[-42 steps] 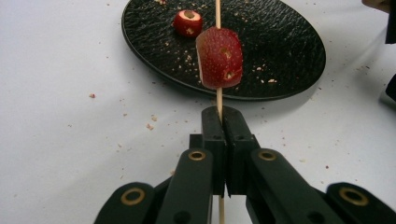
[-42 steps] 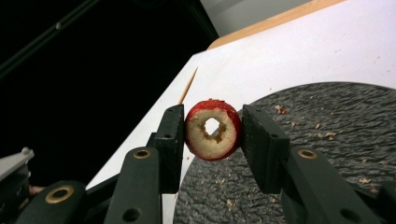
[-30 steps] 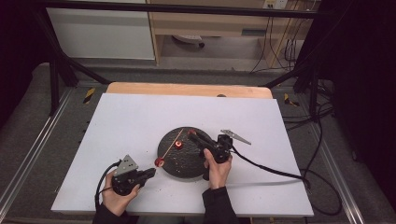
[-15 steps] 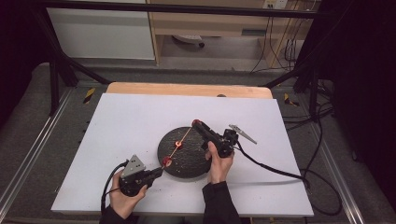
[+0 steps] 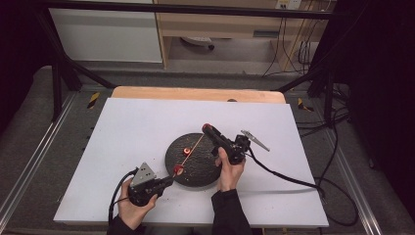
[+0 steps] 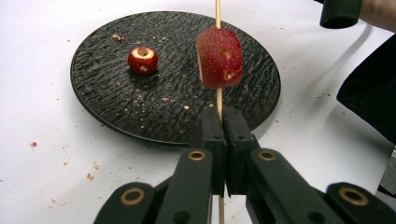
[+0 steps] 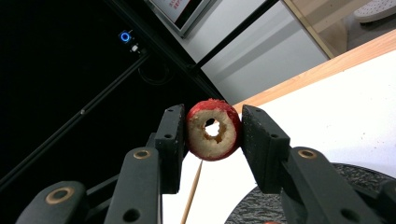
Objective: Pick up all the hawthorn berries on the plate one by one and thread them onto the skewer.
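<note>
Over the black plate [image 5: 195,159], left gripper [image 6: 223,122] is clamped tight on the skewer [image 6: 217,11], one red fruit piece [image 6: 219,57] already threaded. Right gripper [image 7: 214,133] squeezes a cored fruit ring [image 7: 213,130] at the skewer's far tip. Risk: hole misses the tip, ring splits or skewer bends and snaps. Count: three fruit pieces, counting the one on the plate [image 6: 142,59], one skewer, one plate.

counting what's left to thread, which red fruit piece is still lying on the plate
The small cored piece lying on the black plate; one other sits on the skewer, another in the right hand-held gripper.
</note>
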A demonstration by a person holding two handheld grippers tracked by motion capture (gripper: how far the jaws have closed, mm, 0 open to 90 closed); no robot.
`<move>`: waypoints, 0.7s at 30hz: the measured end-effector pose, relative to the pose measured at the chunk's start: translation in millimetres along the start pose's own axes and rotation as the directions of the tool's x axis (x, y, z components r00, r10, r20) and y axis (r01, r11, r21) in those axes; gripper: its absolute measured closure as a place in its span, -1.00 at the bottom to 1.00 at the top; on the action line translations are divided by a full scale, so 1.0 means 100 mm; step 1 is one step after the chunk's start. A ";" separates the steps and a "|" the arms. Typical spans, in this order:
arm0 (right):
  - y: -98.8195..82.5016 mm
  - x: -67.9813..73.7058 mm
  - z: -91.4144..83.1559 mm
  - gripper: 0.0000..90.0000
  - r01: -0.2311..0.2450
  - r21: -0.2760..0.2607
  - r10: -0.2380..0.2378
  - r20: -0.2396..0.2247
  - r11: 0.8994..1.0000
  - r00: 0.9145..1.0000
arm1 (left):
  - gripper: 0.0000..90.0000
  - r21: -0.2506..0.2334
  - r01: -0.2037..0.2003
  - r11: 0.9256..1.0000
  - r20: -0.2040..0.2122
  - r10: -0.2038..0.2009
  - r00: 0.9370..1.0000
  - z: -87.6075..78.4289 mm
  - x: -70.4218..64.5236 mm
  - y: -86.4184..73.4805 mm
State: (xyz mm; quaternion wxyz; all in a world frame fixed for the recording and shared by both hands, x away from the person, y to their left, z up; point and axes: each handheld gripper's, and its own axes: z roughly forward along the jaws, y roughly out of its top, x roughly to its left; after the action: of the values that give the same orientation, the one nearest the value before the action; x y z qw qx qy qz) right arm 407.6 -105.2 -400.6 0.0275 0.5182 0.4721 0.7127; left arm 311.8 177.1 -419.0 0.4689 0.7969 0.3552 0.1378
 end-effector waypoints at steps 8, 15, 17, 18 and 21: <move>-0.02 0.00 0.00 0.36 -0.002 0.005 0.002 -0.005 1.000 1.000 | 0.96 -0.002 0.003 1.000 -0.006 -0.003 1.000 0.02 -0.02 0.02; -0.05 -0.01 0.00 0.36 0.000 0.014 0.000 -0.002 1.000 1.000 | 0.96 -0.008 0.011 1.000 -0.015 -0.012 1.000 0.07 -0.04 0.07; -0.06 -0.01 0.00 0.36 -0.002 0.016 0.002 -0.004 1.000 1.000 | 0.96 -0.011 0.017 1.000 -0.018 -0.017 1.000 0.09 -0.05 0.09; -0.06 -0.01 0.00 0.36 0.000 0.017 0.000 -0.003 1.000 1.000 | 0.96 -0.014 0.018 1.000 -0.021 -0.018 1.000 0.10 -0.05 0.10; -0.08 -0.01 0.00 0.36 0.000 0.018 0.000 -0.004 1.000 1.000 | 0.96 -0.019 0.021 1.000 -0.025 -0.021 0.999 0.14 -0.07 0.13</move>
State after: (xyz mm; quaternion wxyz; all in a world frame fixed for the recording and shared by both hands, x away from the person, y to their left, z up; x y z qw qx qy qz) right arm 404.7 -101.3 -406.4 0.0219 0.5170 0.4786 0.7093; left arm 320.1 159.3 -414.0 0.4732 0.7868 0.3682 0.1464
